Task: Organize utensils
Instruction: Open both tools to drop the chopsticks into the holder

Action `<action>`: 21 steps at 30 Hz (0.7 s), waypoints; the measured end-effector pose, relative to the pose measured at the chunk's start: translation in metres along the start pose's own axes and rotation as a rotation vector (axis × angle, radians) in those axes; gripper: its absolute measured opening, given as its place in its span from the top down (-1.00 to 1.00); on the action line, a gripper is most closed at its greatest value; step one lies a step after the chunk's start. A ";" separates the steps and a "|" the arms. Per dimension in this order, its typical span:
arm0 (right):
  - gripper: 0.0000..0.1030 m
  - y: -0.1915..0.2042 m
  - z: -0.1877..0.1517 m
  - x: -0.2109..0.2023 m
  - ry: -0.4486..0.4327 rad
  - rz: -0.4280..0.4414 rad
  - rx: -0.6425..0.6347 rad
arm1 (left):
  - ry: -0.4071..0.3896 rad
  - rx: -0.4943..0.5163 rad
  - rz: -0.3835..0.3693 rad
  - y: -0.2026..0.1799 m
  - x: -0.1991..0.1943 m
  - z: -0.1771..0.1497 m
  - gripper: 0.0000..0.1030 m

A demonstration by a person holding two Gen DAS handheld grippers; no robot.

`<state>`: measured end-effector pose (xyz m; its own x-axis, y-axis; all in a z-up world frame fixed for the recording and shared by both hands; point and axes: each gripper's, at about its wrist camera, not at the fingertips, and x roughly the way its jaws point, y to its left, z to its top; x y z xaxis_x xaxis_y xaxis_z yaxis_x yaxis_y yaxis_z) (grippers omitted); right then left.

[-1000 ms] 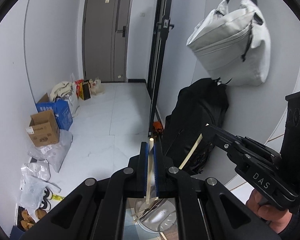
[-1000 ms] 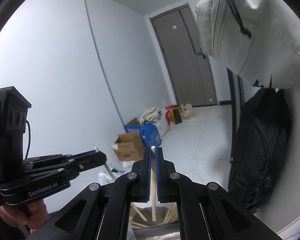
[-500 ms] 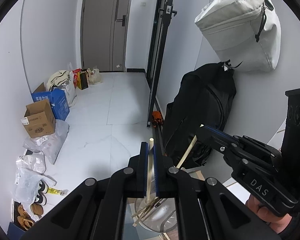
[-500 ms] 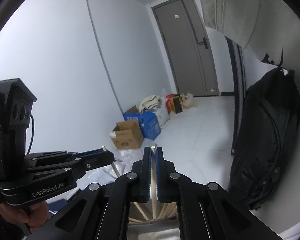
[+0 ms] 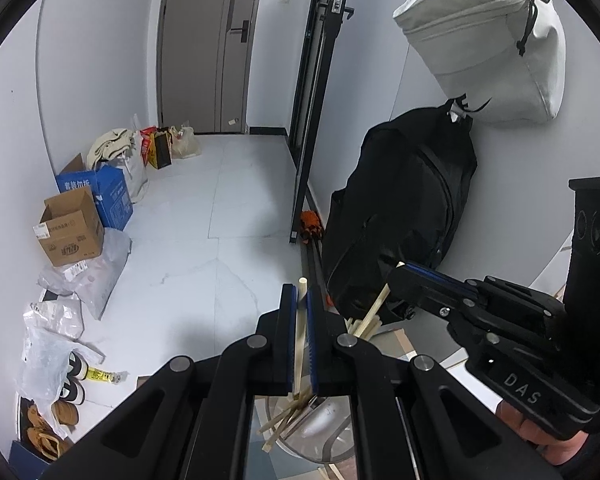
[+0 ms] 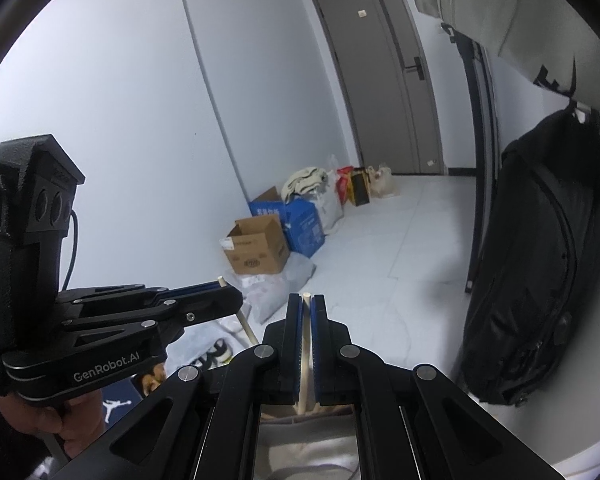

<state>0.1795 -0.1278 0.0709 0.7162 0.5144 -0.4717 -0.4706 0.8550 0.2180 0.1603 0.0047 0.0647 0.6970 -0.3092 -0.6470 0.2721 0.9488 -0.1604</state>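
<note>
My left gripper (image 5: 299, 292) is shut on a pale wooden chopstick (image 5: 300, 336) that stands upright between its blue pads. My right gripper (image 6: 307, 300) is shut on a second wooden chopstick (image 6: 305, 356), also upright. Each gripper shows in the other's view: the right one (image 5: 396, 274) at the right with its chopstick (image 5: 374, 310) slanting down, the left one (image 6: 232, 288) at the left with its chopstick (image 6: 246, 326). Below the left gripper a round metal holder (image 5: 328, 436) holds several more chopsticks (image 5: 284, 420).
A black backpack (image 5: 404, 216) leans on the wall at the right under a hanging grey bag (image 5: 488, 36). Cardboard and blue boxes (image 5: 72, 228) and plastic bags (image 5: 88, 280) line the left wall. A dark door (image 5: 208, 44) closes the far end of the white floor.
Both grippers have tilted downward, so the floor and the holder show more. Each still holds its chopstick.
</note>
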 end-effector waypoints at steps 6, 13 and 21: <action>0.94 -0.002 -0.009 0.004 0.021 0.011 0.001 | 0.031 -0.007 -0.015 0.003 0.009 -0.008 0.98; 0.93 -0.005 -0.020 0.014 0.066 0.024 0.000 | 0.058 0.021 -0.041 -0.001 0.015 -0.011 0.98; 0.91 -0.012 -0.023 0.010 0.070 0.049 0.047 | 0.092 -0.020 -0.118 0.007 0.016 -0.010 0.95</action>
<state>0.1812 -0.1345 0.0438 0.6543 0.5517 -0.5173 -0.4783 0.8317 0.2820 0.1662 0.0067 0.0459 0.5972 -0.4125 -0.6879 0.3347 0.9076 -0.2536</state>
